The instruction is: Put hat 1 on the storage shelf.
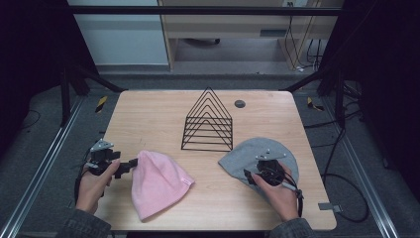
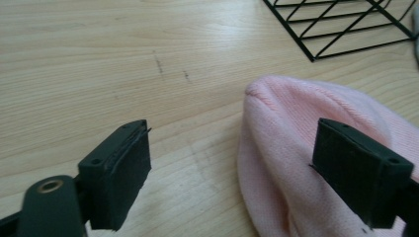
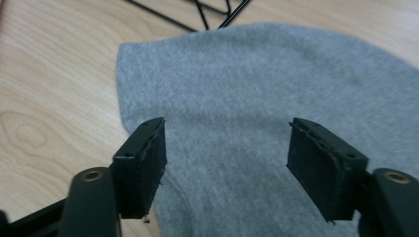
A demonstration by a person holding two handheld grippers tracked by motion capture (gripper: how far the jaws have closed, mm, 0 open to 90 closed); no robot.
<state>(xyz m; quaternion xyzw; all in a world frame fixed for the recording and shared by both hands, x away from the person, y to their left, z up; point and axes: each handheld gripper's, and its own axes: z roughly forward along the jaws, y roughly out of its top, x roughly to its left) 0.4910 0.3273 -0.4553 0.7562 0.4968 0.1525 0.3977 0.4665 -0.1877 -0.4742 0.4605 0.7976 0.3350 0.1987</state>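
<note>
Pink beanie (image 1: 159, 182) and grey beanie (image 1: 257, 157) are lying flat on the table (image 1: 148, 114) before the wire rack (image 1: 208, 123), 2 wide-open, empty grippers, left (image 1: 128, 166) and right (image 1: 251, 178), are approaching them, likely needing lowering before pinching.

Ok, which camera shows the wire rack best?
The high view: the whole wire rack stands mid-table between both hats. The left gripper view catches one base corner; the right gripper view catches a few wires.
</note>
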